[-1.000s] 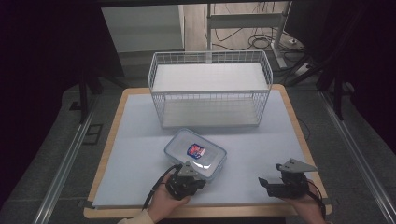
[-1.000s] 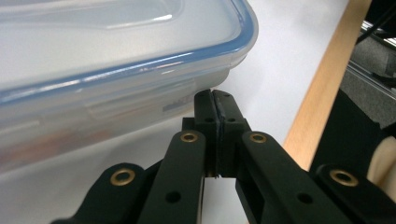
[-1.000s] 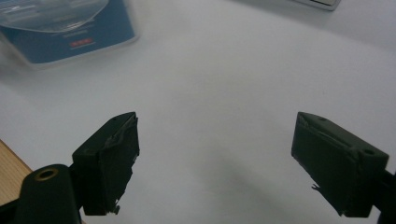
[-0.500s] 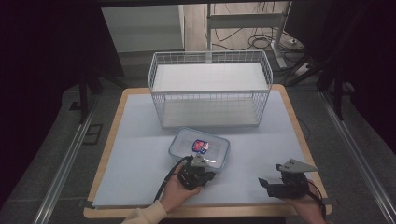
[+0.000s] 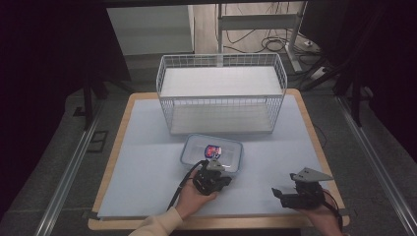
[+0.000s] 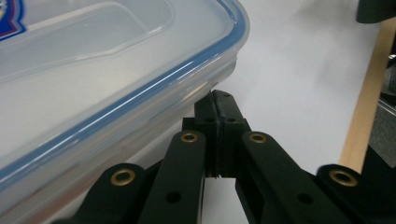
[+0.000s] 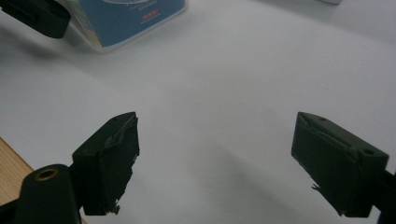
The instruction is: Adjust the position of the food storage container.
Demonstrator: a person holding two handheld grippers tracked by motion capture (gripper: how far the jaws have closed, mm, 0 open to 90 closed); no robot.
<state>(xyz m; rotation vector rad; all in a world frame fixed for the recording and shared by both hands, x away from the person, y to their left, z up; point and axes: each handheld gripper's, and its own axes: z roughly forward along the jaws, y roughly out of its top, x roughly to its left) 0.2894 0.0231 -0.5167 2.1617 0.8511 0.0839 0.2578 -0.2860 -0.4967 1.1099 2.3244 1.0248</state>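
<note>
1. This is looking like a lab or test room, probably: metal rails [image 5: 74,167] are running along the grey floor at both sides.
2. Cables [image 5: 275,45] are lying under a desk frame [image 5: 255,24] at upper centre.

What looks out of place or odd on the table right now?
Nothing is spilled or broken. The lidded container sits slightly askew to the wire basket, and the left tool is shut, pressed against its rim.

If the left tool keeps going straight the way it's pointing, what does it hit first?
The clear lidded container: the left tool, jaws shut, sits at its near side wall under the blue-sealed rim, seemingly already touching it, though contact is hard to confirm.
</note>
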